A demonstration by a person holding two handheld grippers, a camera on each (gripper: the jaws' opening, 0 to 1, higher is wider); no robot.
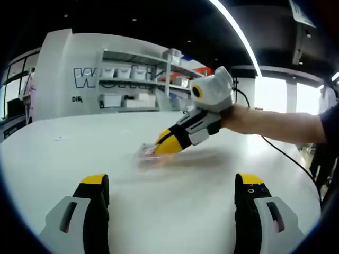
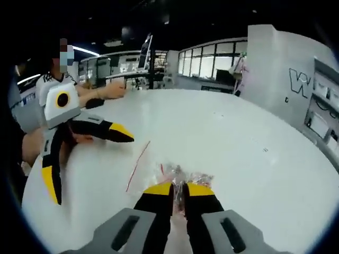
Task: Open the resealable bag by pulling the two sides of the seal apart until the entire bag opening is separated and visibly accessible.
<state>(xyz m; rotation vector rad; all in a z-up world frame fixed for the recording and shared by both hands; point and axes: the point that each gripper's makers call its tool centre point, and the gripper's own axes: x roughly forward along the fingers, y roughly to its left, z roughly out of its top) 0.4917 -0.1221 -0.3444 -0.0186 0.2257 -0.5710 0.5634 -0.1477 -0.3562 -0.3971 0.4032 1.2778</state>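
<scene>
A clear crinkled resealable bag (image 2: 183, 173) lies on the white table (image 2: 233, 137), and a thin red seal line (image 2: 137, 166) runs off to its left. My right gripper (image 2: 179, 189) is shut on the bag's near edge, with the plastic bunched between the yellow tips. In the left gripper view the right gripper (image 1: 161, 147) comes in from the right, a hand behind it, pinching the blurred bag (image 1: 147, 154) low on the table. My left gripper (image 1: 172, 182) stands wide open with nothing in it, short of the bag. From the right gripper view the left gripper (image 2: 91, 168) is off to the left, jaws spread.
The white table (image 1: 79, 153) spreads wide around the bag. Shelves with bins (image 1: 137, 79) and a lettered white wall stand beyond its far edge. A cable (image 1: 286, 156) trails from the right gripper. A person's arm (image 2: 106, 92) rests on the table's far left side.
</scene>
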